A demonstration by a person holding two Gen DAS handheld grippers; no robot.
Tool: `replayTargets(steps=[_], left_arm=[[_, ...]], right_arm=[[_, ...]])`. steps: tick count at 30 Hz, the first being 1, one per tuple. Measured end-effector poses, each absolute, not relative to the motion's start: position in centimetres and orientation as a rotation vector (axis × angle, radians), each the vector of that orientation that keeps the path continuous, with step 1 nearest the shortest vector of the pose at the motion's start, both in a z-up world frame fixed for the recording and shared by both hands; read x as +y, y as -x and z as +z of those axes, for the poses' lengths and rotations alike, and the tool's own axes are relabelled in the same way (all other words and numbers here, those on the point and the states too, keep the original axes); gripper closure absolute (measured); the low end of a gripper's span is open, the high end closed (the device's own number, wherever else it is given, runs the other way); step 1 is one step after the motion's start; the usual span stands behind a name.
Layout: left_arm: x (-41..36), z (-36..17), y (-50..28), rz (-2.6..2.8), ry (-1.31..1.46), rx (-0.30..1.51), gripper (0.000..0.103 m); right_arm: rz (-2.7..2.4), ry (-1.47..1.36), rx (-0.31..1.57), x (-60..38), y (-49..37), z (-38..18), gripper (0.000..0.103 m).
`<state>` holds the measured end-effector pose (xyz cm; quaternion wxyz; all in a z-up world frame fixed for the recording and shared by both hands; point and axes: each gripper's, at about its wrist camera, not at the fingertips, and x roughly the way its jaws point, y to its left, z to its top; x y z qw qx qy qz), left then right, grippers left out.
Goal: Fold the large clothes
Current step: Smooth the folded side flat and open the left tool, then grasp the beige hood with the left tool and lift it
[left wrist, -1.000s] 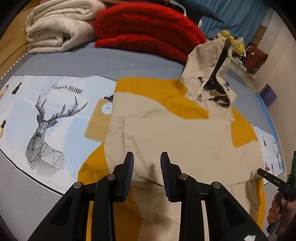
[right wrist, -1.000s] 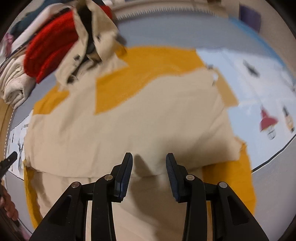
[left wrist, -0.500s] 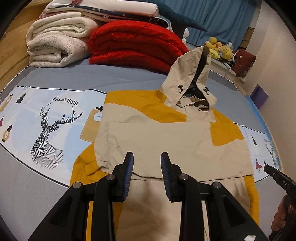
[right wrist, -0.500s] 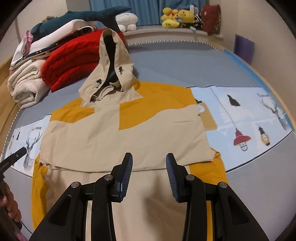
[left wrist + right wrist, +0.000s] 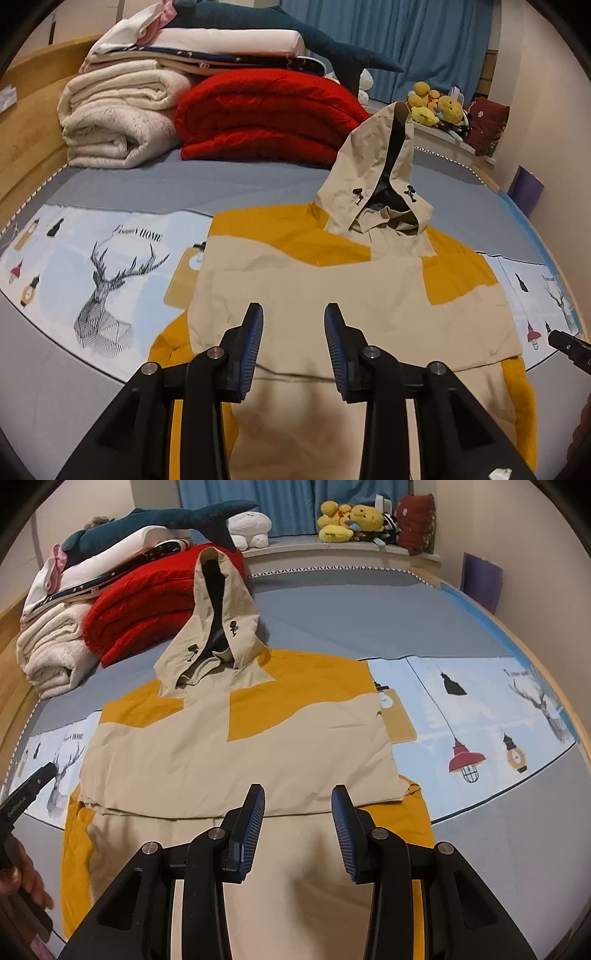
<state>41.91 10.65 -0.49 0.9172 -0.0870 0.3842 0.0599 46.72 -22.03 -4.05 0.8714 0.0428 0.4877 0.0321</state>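
A beige and mustard-yellow hooded jacket lies flat on the bed, sleeves folded in across the body, its hood standing up at the far end. It also shows in the right wrist view, with its hood upright. My left gripper is open and empty, held above the jacket's lower half. My right gripper is open and empty, also above the lower half. Each gripper's tip shows at the edge of the other's view.
The bed has a grey sheet and a printed deer-and-lantern mat under the jacket. Folded cream blankets and a red quilt are stacked at the head. Plush toys sit on the window ledge. A wooden bed frame runs along the left.
Both grippers have pulled back and risen away from the jacket, staying open. The views now show the whole jacket and more of the room.
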Motion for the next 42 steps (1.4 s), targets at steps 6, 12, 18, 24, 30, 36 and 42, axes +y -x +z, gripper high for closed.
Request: replayTargets(steps=[6,12,18,24,30,36,42], left_arm=[[9.8,1.9,-45.8,0.114,0.129,0.78,0.072],[9.0,3.0,-53.5,0.133,0.172,0.756,0.072],[6.8,2.5,-62.8,0.111,0.149,0.778,0.056],[4.5,3.6,-71.0,0.093,0.134,0.756,0.045],[2.3,4.8,-77.2,0.058,0.136,0.757,0.045],[0.8,5.2,-81.7,0.051,0.116,0.746,0.045],[0.5,4.2,-84.5,0.062,0.043,0.786,0.095]], right_arm=[[0.046,-0.135,1.02,-23.8,-48.2,-3.7,0.064],[0.007,-0.157,1.018,-25.8,-48.9,-3.7,0.064],[-0.005,-0.168,1.007,-26.5,-49.3,-3.8,0.074],[-0.009,-0.181,1.007,-26.8,-49.9,-4.3,0.079],[-0.019,-0.189,1.045,-26.8,-50.7,-5.5,0.078],[-0.013,-0.181,1.052,-26.5,-51.2,-6.0,0.078],[-0.027,-0.198,1.061,-26.8,-51.6,-6.4,0.078]])
